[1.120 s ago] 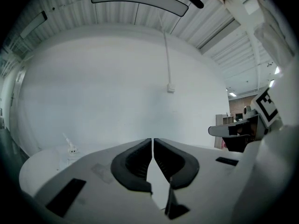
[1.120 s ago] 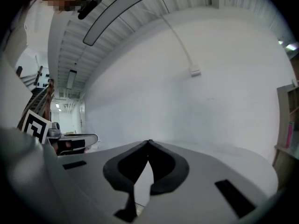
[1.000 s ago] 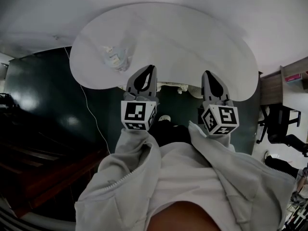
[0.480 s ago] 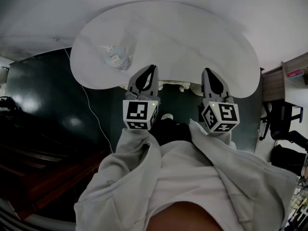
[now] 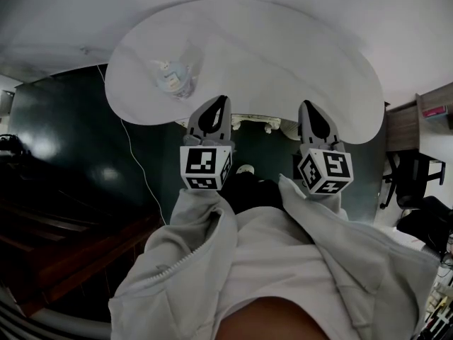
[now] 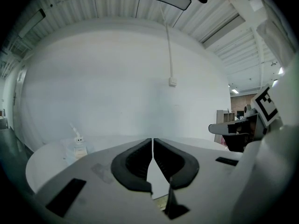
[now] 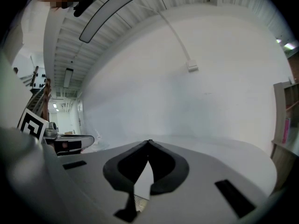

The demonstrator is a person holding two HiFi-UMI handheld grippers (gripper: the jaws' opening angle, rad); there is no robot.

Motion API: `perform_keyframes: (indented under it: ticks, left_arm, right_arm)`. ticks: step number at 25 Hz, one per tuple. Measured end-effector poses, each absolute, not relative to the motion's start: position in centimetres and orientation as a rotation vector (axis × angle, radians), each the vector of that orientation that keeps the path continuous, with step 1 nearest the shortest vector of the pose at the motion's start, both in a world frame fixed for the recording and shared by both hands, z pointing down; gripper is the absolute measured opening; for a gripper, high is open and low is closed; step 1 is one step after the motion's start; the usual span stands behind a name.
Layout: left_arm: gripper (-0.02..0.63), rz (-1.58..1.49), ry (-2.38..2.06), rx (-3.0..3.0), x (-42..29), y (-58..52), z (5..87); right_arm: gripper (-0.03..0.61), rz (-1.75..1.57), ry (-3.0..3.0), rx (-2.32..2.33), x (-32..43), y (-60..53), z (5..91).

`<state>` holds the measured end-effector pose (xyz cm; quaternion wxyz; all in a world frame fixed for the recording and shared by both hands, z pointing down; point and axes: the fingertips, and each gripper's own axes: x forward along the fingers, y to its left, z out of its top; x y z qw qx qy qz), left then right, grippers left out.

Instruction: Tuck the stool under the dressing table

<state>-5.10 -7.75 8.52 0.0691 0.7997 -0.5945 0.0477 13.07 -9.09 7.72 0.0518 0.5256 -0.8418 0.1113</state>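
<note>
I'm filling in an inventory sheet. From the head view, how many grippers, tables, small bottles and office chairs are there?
grippers: 2, the left gripper and the right gripper
dressing table: 1
small bottle: 1
office chair: 1
total: 5

The white dressing table [image 5: 283,55], its top broad and curved, stands against the far wall. Only a pale edge of the stool [image 5: 256,123] shows under its near rim.
</note>
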Motion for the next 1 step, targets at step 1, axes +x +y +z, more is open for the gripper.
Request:
perform_keyframes:
  ticks: [1]
  left_arm:
    - [0.025,0.144,-1.791,2.405,-5.1,-7.66,8.56]
  right_arm:
    - [0.049,0.34,-2.559,1.6,13.16,-9.03,7.77]
